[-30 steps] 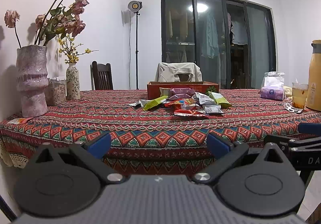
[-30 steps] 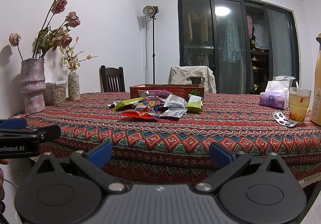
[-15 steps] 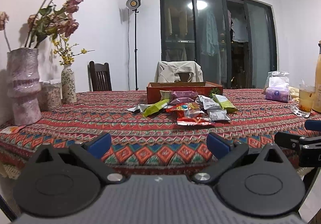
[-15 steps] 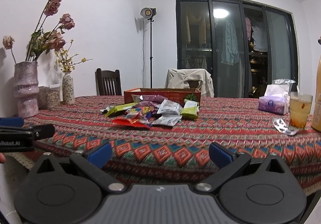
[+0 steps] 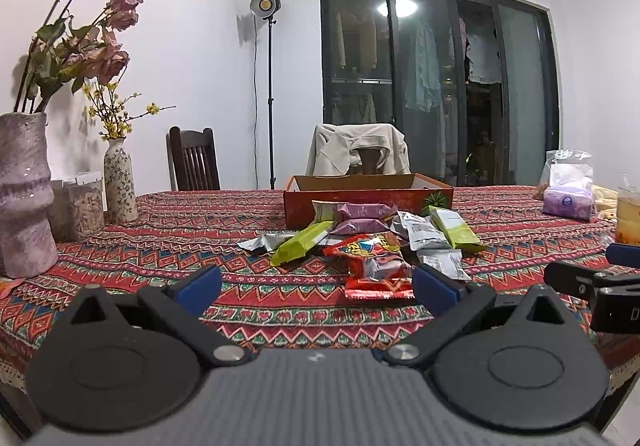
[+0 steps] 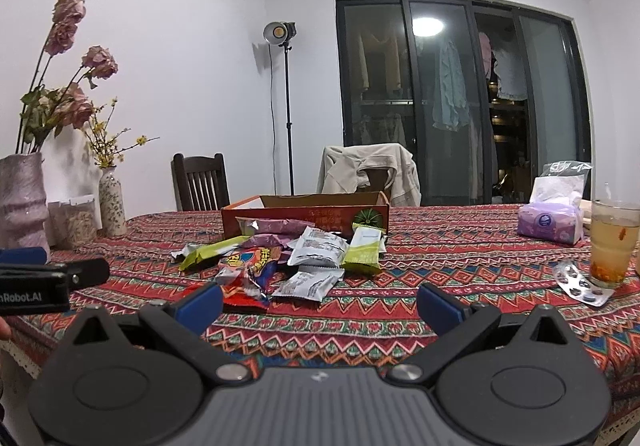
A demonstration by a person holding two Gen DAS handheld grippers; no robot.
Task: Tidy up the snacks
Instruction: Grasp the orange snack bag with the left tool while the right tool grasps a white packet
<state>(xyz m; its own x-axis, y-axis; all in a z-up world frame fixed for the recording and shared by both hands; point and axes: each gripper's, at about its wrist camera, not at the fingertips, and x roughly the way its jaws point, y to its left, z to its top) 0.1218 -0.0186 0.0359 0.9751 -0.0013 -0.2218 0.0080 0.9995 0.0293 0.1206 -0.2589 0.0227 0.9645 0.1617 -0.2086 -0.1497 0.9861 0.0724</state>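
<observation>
While the snacks [image 5: 372,242] lay in a loose pile near the middle of the table [image 5: 160,242], none of them were in your grippers. The pile sat just in front of the box [image 5: 368,194], and some packs touched its front wall. A red pack [image 5: 376,270] was at the front of the pile, closest to you. Green packs [image 6: 362,250] and silver packs [image 6: 316,246] lay around it, with purple packs [image 5: 362,211] at the back by the box.

You held your left gripper [image 5: 316,286] low at the near edge of the table, with its jaws wide apart and nothing between them. Your right gripper [image 6: 320,302] was beside it, also spread wide and holding nothing.

Off to your right stood a glass [image 6: 612,242] with a pill sheet [image 6: 580,284] just beside it, and a tissue pack [image 6: 550,222] behind them. On your left stood a big vase [image 5: 24,190] and a small vase [image 5: 118,182].
</observation>
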